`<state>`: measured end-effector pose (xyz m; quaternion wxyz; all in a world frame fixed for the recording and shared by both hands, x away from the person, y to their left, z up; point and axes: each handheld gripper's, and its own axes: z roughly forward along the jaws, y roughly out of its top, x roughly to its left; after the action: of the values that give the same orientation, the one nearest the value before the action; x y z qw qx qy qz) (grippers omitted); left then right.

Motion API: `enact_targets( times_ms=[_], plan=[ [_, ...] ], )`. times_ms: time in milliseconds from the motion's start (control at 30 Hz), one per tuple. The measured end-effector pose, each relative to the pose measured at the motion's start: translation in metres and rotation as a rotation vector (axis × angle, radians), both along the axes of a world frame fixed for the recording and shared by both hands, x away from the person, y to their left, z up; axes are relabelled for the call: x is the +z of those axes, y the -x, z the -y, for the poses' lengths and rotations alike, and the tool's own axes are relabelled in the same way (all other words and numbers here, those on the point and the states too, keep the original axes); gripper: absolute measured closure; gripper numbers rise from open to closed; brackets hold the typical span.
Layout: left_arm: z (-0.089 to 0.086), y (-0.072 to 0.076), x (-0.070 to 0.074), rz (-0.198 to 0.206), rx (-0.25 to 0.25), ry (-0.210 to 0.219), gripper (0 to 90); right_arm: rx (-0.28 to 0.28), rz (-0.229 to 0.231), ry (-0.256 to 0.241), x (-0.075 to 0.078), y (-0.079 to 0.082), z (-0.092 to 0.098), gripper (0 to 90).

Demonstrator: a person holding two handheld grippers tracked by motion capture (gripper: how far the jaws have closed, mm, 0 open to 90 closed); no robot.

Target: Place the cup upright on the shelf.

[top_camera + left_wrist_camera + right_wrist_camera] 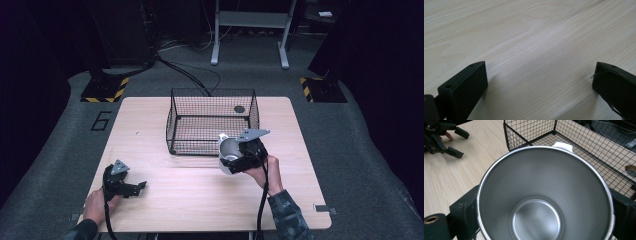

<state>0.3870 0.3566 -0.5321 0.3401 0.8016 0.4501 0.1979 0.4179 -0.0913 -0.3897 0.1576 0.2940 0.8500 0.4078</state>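
– Where is the cup (229, 154)?
– It is clamped by the right gripper (243, 156), just in front of the basket (176, 120).
– And the left gripper (131, 187)?
– Held wide open, well left of the basket.

Steel cup (541, 195), white outer wall, tipped, interior bare. Held just off wire basket (212, 120); table contact unclear.

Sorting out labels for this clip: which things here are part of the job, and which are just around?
In the job:
right gripper, shut on the steel cup
wire basket

Just around:
left gripper, open on the table
metal stand behind
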Motion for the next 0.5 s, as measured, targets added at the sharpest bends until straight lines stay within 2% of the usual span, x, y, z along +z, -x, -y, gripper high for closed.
enact_targets(
  times_ms=[500],
  plan=[
    [0.0,0.0,0.0,-0.004,-0.004,-0.002,0.2,0.01,0.016,-0.014,0.026,-0.018,-0.01,6.2]
  ],
)
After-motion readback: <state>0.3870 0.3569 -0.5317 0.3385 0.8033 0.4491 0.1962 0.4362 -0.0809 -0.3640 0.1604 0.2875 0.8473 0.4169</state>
